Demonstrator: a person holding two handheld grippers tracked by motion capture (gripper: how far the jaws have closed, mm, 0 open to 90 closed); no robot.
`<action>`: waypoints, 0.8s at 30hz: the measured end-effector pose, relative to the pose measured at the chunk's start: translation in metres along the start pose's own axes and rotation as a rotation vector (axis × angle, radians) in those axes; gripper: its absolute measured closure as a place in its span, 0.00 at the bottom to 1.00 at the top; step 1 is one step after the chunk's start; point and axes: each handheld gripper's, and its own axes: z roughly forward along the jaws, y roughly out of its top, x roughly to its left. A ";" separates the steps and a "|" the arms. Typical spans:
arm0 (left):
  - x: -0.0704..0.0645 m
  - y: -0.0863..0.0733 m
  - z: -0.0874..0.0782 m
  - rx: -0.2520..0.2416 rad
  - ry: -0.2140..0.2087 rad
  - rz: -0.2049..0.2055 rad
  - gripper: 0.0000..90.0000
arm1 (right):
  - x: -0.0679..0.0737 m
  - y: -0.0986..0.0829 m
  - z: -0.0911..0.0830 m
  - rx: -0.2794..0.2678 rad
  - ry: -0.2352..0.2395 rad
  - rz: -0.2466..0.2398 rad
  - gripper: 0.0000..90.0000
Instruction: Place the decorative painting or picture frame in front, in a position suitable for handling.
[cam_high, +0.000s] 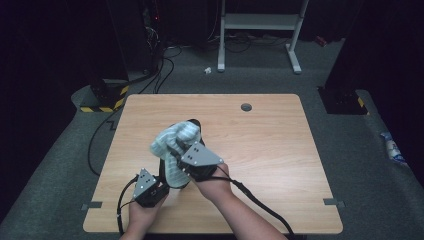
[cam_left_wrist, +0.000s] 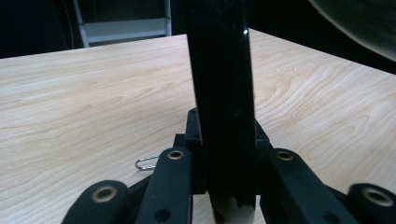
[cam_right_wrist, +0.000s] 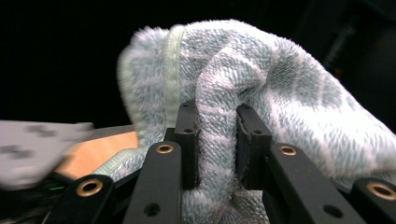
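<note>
Towel (cam_right_wrist: 280, 93) pinched in the right gripper (cam_right_wrist: 217, 140) rubs over the tall black object (cam_left_wrist: 222, 84), clamped upright by the left gripper (cam_left_wrist: 224, 163) near the table's (cam_high: 270, 145) front edge; wiping looks midway.

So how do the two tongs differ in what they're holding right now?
The left tongs clamp a hard, glossy black object standing upright; the right tongs pinch a soft, fluffy pale-blue towel, bunched and draped. Both tongs are shut on something above the wooden table.
</note>
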 end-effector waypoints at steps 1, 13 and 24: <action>0.000 0.000 0.000 0.000 0.000 -0.001 0.87 | 0.006 0.001 -0.001 -0.005 0.014 -0.017 0.81; -0.002 -0.001 0.000 -0.004 -0.003 -0.012 0.87 | -0.045 -0.010 0.007 0.035 -0.101 0.072 0.81; -0.007 -0.001 0.001 -0.004 0.007 0.002 0.87 | -0.047 -0.014 0.004 0.060 -0.122 0.049 0.81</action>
